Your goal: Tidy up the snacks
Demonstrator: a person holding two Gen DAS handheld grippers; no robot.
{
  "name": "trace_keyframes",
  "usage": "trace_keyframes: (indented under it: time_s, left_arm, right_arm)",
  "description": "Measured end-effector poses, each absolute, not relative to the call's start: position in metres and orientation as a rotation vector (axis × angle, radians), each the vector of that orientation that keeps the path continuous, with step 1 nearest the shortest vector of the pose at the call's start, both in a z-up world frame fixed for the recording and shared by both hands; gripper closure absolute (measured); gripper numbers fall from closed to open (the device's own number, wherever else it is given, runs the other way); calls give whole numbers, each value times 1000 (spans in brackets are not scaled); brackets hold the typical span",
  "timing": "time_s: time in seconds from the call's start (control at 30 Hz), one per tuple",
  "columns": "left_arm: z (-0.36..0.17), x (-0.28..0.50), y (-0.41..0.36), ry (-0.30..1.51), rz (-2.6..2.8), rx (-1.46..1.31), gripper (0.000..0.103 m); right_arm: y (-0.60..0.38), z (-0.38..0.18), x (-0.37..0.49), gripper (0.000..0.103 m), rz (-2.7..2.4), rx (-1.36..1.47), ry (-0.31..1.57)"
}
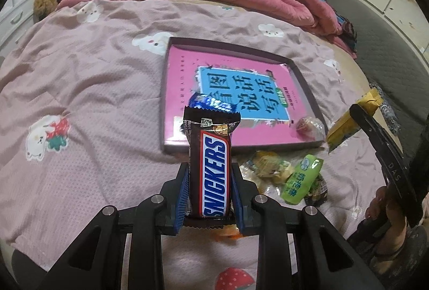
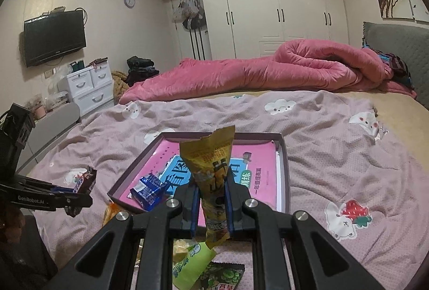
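Observation:
My left gripper (image 1: pixel 209 177) is shut on a brown Snickers bar (image 1: pixel 214 164), held upright above the bedspread just short of the shallow box (image 1: pixel 166 91) with the pink book cover in its bottom. My right gripper (image 2: pixel 211 193) is shut on a yellow snack packet (image 2: pixel 211 169), lifted over the box's (image 2: pixel 284 169) near edge. The same packet (image 1: pixel 351 121) and right gripper show at the right of the left wrist view. A blue wrapped snack (image 2: pixel 148 189) and a small round wrapped candy (image 1: pixel 305 126) lie inside the box.
Loose snacks lie on the bedspread in front of the box: a green packet (image 1: pixel 301 178), a pale yellow pack (image 1: pixel 268 164), a dark grape packet (image 2: pixel 222 275). A rolled pink quilt (image 2: pixel 281 67) lies across the far side of the bed. White drawers (image 2: pixel 88 88) stand left.

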State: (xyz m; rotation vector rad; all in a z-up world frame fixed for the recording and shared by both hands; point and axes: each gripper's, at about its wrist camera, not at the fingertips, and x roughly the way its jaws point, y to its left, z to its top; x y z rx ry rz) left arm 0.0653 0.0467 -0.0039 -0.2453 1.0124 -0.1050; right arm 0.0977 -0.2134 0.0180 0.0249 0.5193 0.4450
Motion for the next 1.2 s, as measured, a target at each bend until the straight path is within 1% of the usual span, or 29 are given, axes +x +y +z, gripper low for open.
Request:
trace_keyframes:
  time_s: [0.73, 1.2]
  left_arm:
    - [25, 116, 11, 956, -172, -209, 73]
    - [0, 151, -5, 1025, -221, -223, 73]
  right_arm:
    - [-204, 46, 123, 87, 459, 64, 477]
    - [-197, 23, 145, 87, 448, 89, 571]
